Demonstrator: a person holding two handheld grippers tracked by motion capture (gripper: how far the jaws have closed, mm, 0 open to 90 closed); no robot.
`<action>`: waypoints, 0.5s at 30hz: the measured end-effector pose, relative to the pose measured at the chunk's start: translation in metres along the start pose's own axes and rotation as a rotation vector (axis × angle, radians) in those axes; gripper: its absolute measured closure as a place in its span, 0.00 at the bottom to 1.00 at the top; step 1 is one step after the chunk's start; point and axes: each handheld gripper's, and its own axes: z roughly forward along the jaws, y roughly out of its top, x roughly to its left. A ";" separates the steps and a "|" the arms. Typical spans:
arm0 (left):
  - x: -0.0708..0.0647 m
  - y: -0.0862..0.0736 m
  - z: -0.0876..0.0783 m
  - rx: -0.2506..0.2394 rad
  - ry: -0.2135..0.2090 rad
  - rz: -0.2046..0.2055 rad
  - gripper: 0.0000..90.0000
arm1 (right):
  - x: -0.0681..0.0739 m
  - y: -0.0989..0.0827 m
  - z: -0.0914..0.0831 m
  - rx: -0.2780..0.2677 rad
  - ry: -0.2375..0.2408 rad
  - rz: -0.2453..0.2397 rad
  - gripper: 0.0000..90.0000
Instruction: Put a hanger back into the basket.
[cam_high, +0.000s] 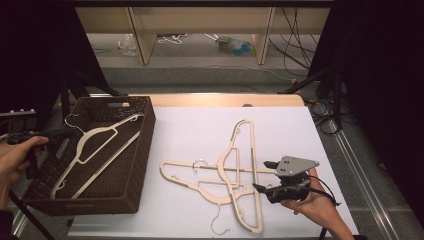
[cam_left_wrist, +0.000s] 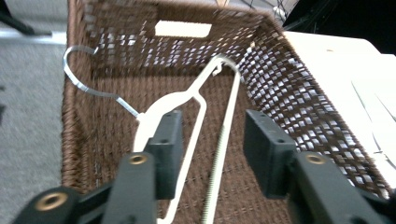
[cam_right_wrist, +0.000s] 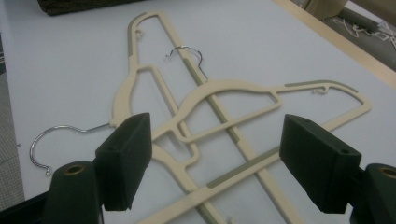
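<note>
From above our side we look forward and down over the whole desk (cam_high: 200, 125). Our left gripper camera peers close into the basket (cam_left_wrist: 299, 93), also at the high view's left; our right one skims low over the crossed hangers (cam_right_wrist: 224, 116), also mid-desk.

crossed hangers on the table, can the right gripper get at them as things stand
Probably yes. The right gripper sits open just beside the two crossed hangers on the white table, its jaws pointing at them, with nothing between.
</note>
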 end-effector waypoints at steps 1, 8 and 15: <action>0.000 0.000 0.000 0.000 0.000 0.000 0.57 | 0.000 0.000 0.000 0.000 0.000 0.000 0.29; -0.072 -0.009 -0.018 -0.067 -0.111 0.053 0.47 | 0.008 0.001 0.007 0.068 0.009 0.081 0.27; -0.128 -0.027 -0.013 -0.068 -0.220 0.132 0.43 | 0.005 -0.007 0.011 0.159 -0.040 0.166 0.27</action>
